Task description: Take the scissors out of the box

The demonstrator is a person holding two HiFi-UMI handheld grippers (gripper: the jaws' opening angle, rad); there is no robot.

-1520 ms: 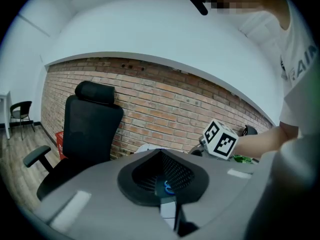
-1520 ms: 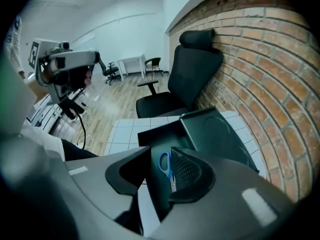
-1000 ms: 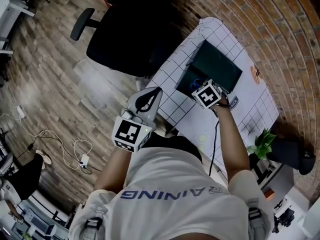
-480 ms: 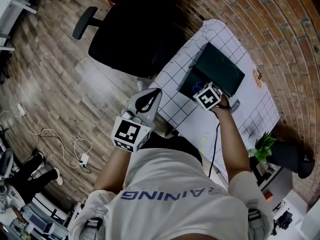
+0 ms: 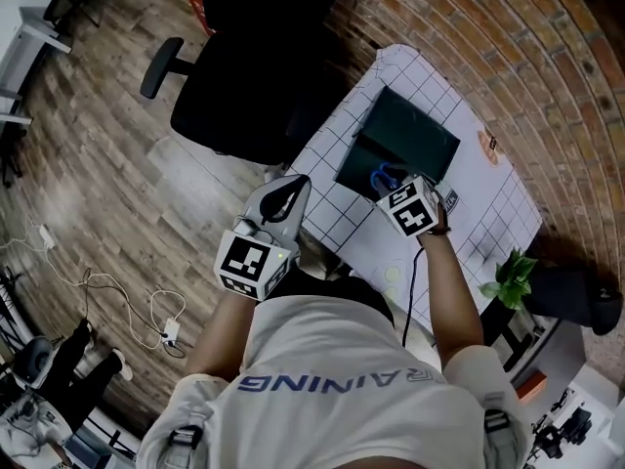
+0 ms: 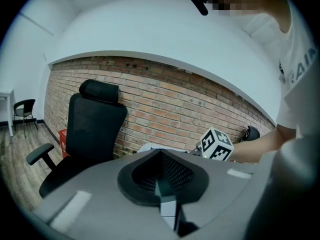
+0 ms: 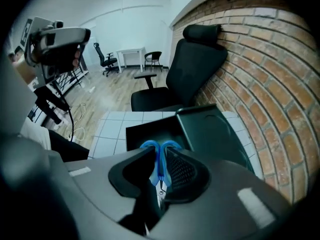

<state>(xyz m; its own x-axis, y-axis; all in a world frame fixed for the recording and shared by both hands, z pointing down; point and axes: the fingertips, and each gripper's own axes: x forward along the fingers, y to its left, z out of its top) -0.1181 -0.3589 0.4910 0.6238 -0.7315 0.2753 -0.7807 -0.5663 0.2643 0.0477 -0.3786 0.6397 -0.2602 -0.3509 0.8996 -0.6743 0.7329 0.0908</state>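
Note:
The scissors [image 7: 149, 145] have blue loop handles and a metal pivot. They sit between the pads of my right gripper [image 7: 160, 159], whose jaws have just been closing and now press on them. The scissors hang above the open black box [image 7: 145, 130], handles pointing away from me. In the head view the right gripper [image 5: 395, 189] is over the box's near edge, with the scissors [image 5: 381, 176] showing blue against the box [image 5: 363, 164]. My left gripper [image 5: 296, 186] hovers off the table's left edge, shut and empty.
The box's lid [image 5: 415, 135] lies open on a white gridded table cover [image 5: 332, 189] against a brick wall [image 7: 260, 69]. A black office chair [image 5: 244, 76] stands beside the table. A small green plant [image 5: 508, 283] is at the right. Cables lie on the wooden floor [image 5: 98, 184].
My right gripper has risen out of the box and drawn back toward me, carrying the blue-handled scissors. The left gripper has stayed in place.

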